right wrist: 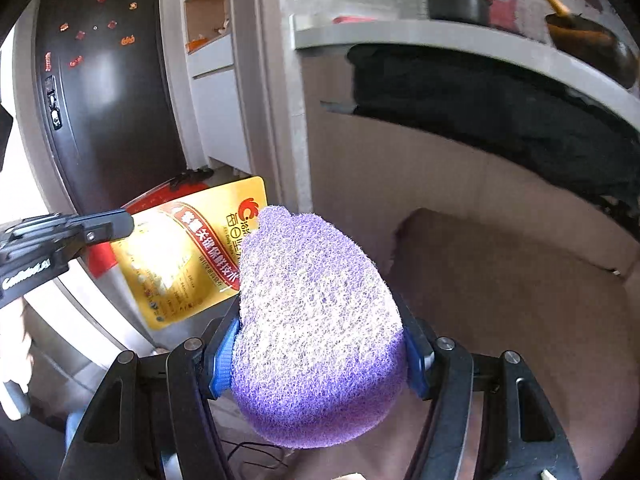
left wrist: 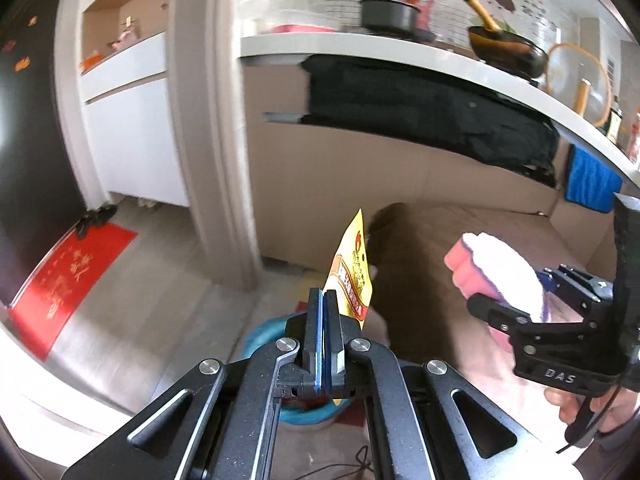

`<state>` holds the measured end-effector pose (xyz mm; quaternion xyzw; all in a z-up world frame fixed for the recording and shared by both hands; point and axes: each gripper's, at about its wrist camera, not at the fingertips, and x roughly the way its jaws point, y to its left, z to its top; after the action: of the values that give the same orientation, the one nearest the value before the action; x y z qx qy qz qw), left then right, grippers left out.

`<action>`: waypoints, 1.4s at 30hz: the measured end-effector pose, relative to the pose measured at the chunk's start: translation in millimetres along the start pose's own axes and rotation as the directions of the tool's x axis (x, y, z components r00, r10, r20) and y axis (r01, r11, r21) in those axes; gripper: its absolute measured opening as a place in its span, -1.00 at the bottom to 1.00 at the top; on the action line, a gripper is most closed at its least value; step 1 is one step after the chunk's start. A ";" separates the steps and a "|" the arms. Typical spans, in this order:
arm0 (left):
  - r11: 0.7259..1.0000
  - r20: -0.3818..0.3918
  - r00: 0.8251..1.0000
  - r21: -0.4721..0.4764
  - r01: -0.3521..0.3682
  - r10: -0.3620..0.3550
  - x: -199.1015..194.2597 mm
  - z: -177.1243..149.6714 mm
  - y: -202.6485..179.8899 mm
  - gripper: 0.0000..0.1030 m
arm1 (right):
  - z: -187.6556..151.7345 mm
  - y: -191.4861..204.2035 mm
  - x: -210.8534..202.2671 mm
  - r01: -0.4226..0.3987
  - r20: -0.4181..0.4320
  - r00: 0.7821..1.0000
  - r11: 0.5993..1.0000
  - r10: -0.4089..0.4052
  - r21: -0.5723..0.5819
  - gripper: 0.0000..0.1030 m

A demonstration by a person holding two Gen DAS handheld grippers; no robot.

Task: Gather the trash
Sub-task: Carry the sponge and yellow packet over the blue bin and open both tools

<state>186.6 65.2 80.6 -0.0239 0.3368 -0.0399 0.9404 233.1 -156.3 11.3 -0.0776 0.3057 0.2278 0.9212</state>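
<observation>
My left gripper point(left wrist: 323, 300) is shut on a yellow food wrapper point(left wrist: 352, 268) that sticks up edge-on between its pads. The right wrist view shows that wrapper point(right wrist: 180, 252) flat on, with red print, pinched by the left gripper point(right wrist: 120, 226) at the left. My right gripper point(right wrist: 320, 344) is shut on a purple scouring sponge point(right wrist: 316, 320) that fills the view between its blue pads. In the left wrist view the sponge point(left wrist: 492, 268) shows pink and white at the right, held by the right gripper point(left wrist: 486, 306) in a hand point(left wrist: 576, 404).
A large open cardboard box point(left wrist: 460, 232) lies ahead, below a white counter point(left wrist: 400, 52) with a black pot point(left wrist: 388, 16) and a wok point(left wrist: 508, 52). A black cloth point(left wrist: 432, 108) hangs from the counter. A blue-rimmed bin point(left wrist: 260, 336) sits under my left gripper. A red mat point(left wrist: 68, 276) and a dark fridge point(right wrist: 104, 92) lie to the left.
</observation>
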 end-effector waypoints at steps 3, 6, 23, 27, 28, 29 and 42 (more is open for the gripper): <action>0.999 -0.028 1.000 -0.035 -0.003 0.002 12.5 -16.5 30.9 -1.00 | -1.1 24.7 29.4 -0.011 -0.037 0.999 0.999 0.012 0.033 0.20; 0.997 -0.083 0.996 -0.071 0.004 -0.010 38.9 -38.3 60.0 -1.00 | -7.4 43.9 59.9 -0.010 -0.087 0.996 0.998 0.015 0.065 0.20; 0.970 -0.330 0.927 -0.215 0.110 -0.178 214.6 -109.9 117.1 -1.00 | -63.4 66.9 229.4 0.101 -0.376 0.926 0.977 -0.024 0.187 0.21; 0.959 -0.366 0.900 -0.240 0.153 -0.235 237.6 -113.9 120.6 -0.93 | -68.3 61.4 254.6 0.120 -0.399 0.916 0.972 -0.030 0.201 0.24; 0.955 -0.378 0.890 -0.242 0.173 -0.257 242.8 -114.6 119.7 -0.91 | -70.5 59.5 256.4 0.118 -0.399 0.917 0.971 -0.026 0.208 0.25; 0.954 -0.384 0.886 -0.241 0.177 -0.261 245.4 -114.8 118.9 -0.75 | -71.5 58.3 259.7 0.112 -0.398 0.917 0.969 -0.017 0.218 0.25; 0.960 -0.296 0.939 -0.262 0.096 -0.175 196.1 -91.4 121.2 0.04 | -66.1 54.3 245.7 0.096 -0.357 0.934 0.958 0.008 0.271 0.32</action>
<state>286.7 166.4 -122.5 -0.1556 0.4829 -0.0667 0.8591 347.0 -35.5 -188.9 0.0086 0.4941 0.1430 0.8575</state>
